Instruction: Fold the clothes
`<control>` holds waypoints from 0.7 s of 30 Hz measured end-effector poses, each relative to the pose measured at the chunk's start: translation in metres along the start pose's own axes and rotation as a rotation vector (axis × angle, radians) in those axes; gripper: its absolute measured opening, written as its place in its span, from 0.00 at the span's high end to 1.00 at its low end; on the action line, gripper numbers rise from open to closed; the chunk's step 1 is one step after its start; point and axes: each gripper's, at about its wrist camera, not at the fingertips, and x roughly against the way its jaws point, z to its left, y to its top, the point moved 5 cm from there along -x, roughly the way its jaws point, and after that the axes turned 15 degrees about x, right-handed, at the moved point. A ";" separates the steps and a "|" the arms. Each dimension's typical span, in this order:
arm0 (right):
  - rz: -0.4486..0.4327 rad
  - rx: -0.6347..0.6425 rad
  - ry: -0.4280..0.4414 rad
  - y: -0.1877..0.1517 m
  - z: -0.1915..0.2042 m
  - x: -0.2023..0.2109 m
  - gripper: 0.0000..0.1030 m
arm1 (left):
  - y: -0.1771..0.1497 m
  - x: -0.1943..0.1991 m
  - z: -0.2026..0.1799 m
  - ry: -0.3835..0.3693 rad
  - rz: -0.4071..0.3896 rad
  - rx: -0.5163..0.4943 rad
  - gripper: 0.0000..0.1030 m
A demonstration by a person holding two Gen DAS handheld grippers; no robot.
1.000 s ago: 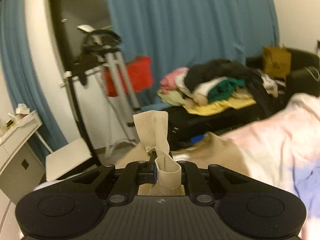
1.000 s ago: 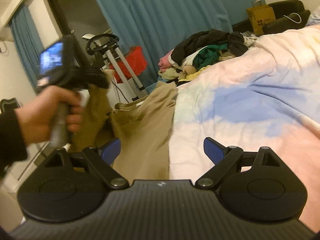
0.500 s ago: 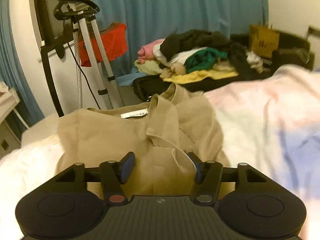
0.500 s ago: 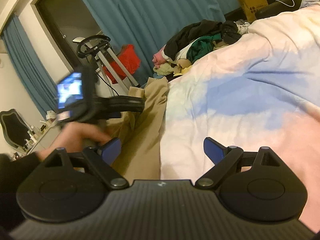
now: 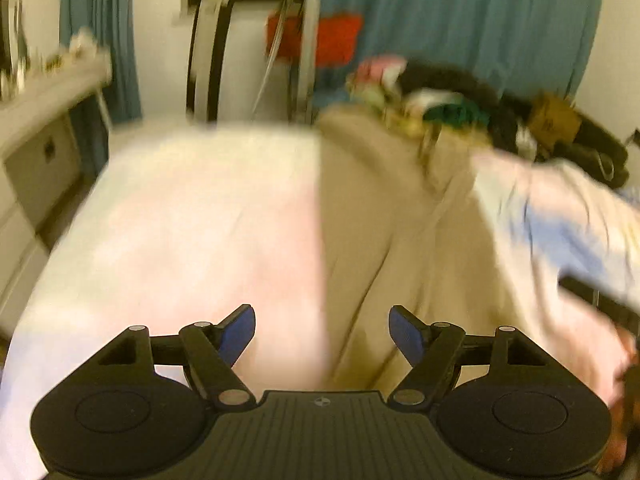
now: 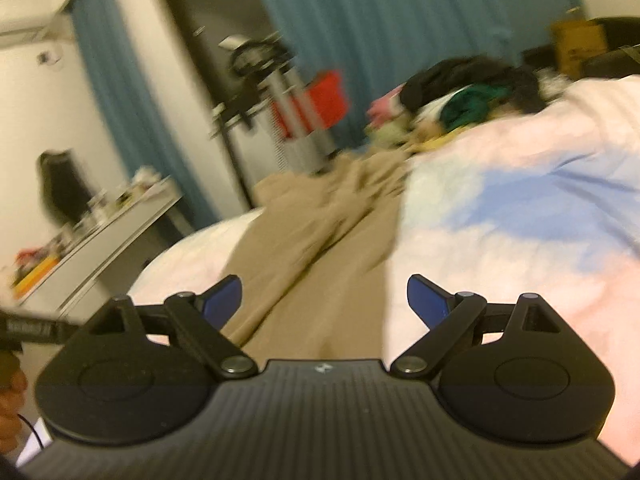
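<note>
A beige garment (image 5: 392,232) lies stretched along the bed, its crumpled upper end towards the far edge. My left gripper (image 5: 322,330) hovers above the garment's near left edge; its jaws are opening and nothing is between them. In the right wrist view the same beige garment (image 6: 320,256) runs from the bed's far edge towards me. My right gripper (image 6: 324,300) stands open above the garment's near end, holding nothing. The blue fingertips (image 6: 224,296) frame bare cloth. Both views are blurred by motion.
The bed cover (image 5: 192,232) is pale pink with blue patches (image 6: 552,200). A heap of mixed clothes (image 5: 436,92) lies beyond the bed. A stand with a red item (image 6: 316,96) stands before blue curtains. A white dresser (image 6: 100,236) with clutter sits at left.
My left gripper let go of the beige garment's end, opened and swept back towards the near end of the bed. The garment now lies flat. The right gripper stayed open and barely shifted.
</note>
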 end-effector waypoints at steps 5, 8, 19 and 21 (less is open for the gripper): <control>0.117 -0.019 0.095 -0.016 0.029 0.005 0.12 | -0.028 0.002 0.084 -0.046 0.267 0.109 0.32; 0.146 -0.070 0.097 -0.021 0.035 0.016 0.12 | -0.029 -0.002 0.108 -0.134 0.375 0.142 0.34; 0.191 -0.161 0.035 -0.031 0.037 0.025 0.12 | -0.056 -0.002 0.094 -0.178 0.542 -0.276 0.90; 0.199 -0.158 0.035 -0.033 0.037 0.024 0.12 | -0.059 0.011 0.084 -0.166 0.507 -0.364 0.96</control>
